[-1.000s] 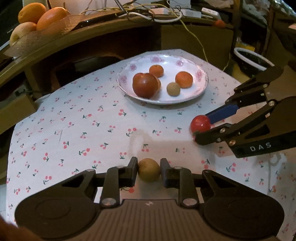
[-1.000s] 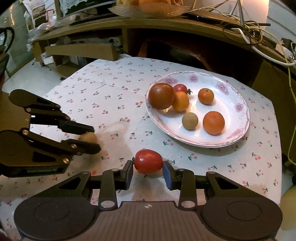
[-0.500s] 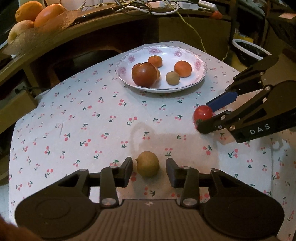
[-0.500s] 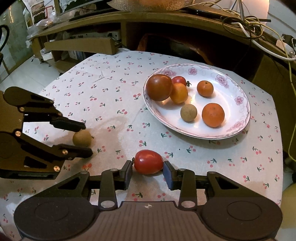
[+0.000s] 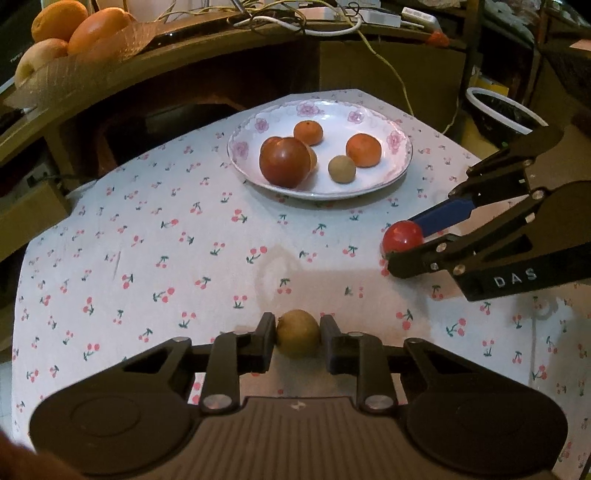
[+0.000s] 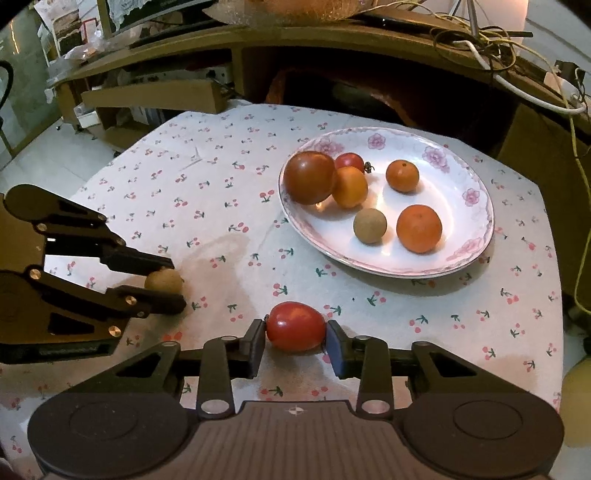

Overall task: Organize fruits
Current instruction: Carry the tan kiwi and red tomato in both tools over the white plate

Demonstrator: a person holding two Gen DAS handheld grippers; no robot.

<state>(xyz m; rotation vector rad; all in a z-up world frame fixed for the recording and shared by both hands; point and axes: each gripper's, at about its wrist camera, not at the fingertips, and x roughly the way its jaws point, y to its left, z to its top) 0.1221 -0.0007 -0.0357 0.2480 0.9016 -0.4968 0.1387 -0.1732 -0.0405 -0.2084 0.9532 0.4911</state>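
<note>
On the cherry-print tablecloth, my left gripper is shut on a small brown round fruit, a pad pressing each side. From the right wrist view the same fruit sits between the left gripper's fingers at the left. My right gripper has a red tomato between its pads, which touch both sides as the jaws are closing. Both fruits rest on the cloth. The white floral plate further back holds a large dark tomato, a small red tomato, oranges and a brown ball.
A curved wooden desk stands behind the table, with a dish of oranges and cables on it. A white-rimmed bin is at the far right. The cloth drops off at the table's edges on the left and right.
Half a second ago the left jaws stood apart from the brown fruit; now they are pressed on it again. The tomato stays between the right pads.
</note>
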